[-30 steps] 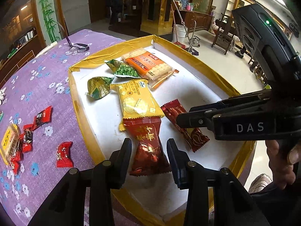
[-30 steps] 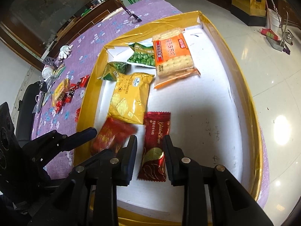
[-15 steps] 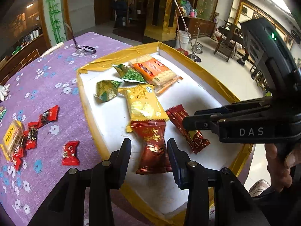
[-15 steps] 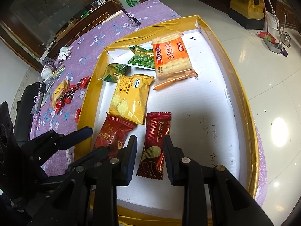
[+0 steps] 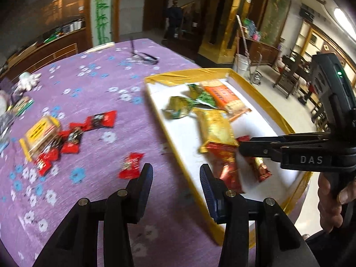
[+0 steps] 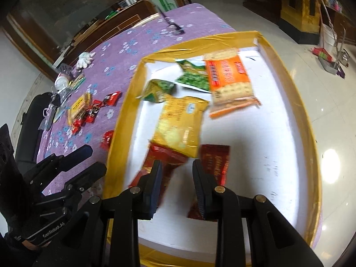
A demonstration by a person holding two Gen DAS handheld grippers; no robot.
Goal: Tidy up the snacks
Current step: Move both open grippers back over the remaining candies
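- Left gripper [image 5: 175, 175]: jaws spread wide, nothing between them; positioned over the purple bench cloth [image 5: 93, 84], just beside the tray's near-left edge.
- Right gripper [image 6: 175, 173]: jaws parted, nothing gripped; positioned over the tray's near end, w/ two red packets below.
- Tray [image 6: 287, 71]: white floor, gold-taped rim; sits on the bench's right part.
- Tray contents, far to near: orange cracker pack [image 6: 229, 77], green pea packet [image 6: 193, 77], small green-gold packet [image 6: 159, 89], yellow cracker pack [image 6: 180, 124], red-gold packet [image 6: 164, 158], dark red bar packet [image 6: 217, 160].
- Yellow pack overlaps the red-gold packet's far end.
- Outside tray, on cloth: single red candy [image 5: 130, 165] near the left jaws; cluster of red candies [image 5: 73, 135] w/ a yellow pack [image 5: 40, 133] farther left.
- Eyeglasses [image 5: 144, 56] at the bench's far side.
- Both views motion-blurred; packet print not legible.
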